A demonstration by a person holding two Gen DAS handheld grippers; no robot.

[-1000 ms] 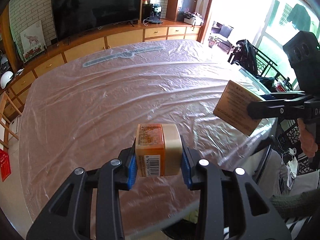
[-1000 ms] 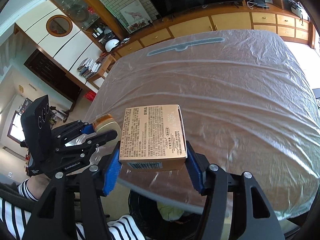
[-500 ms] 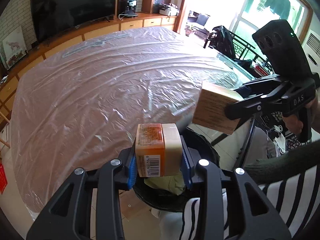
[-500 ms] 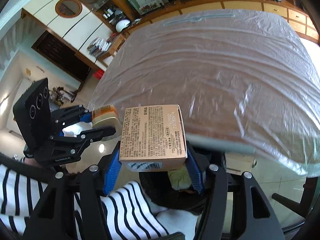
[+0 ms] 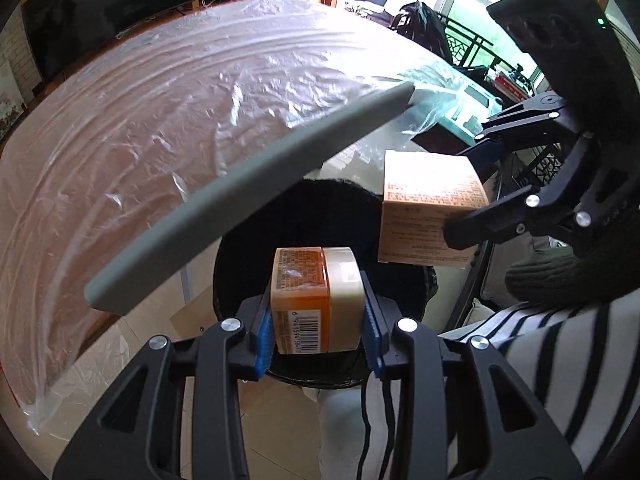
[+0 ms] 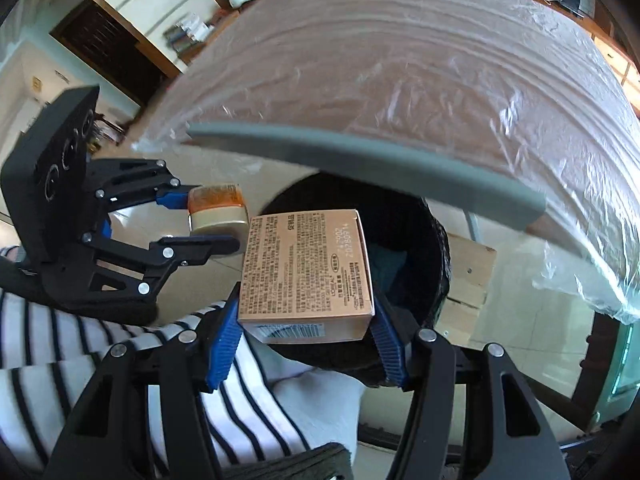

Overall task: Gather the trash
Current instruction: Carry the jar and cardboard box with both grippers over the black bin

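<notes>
Over the black bin [image 5: 320, 216] beside the table [image 5: 160, 120], your left gripper [image 5: 318, 330] pinches a small orange-and-cream jar [image 5: 316, 300], barcode facing the camera. Your right gripper [image 6: 306, 338] clamps a tan box [image 6: 306, 270] just beside it; its fine print is too small to read, though stamped digits look like "20280914".

Bright daylight from the window [image 5: 500, 12], blown out there. Glare streaks on the plastic sheet [image 5: 160, 92] below it. Strong fisheye bending, dark corners, slight blur.
</notes>
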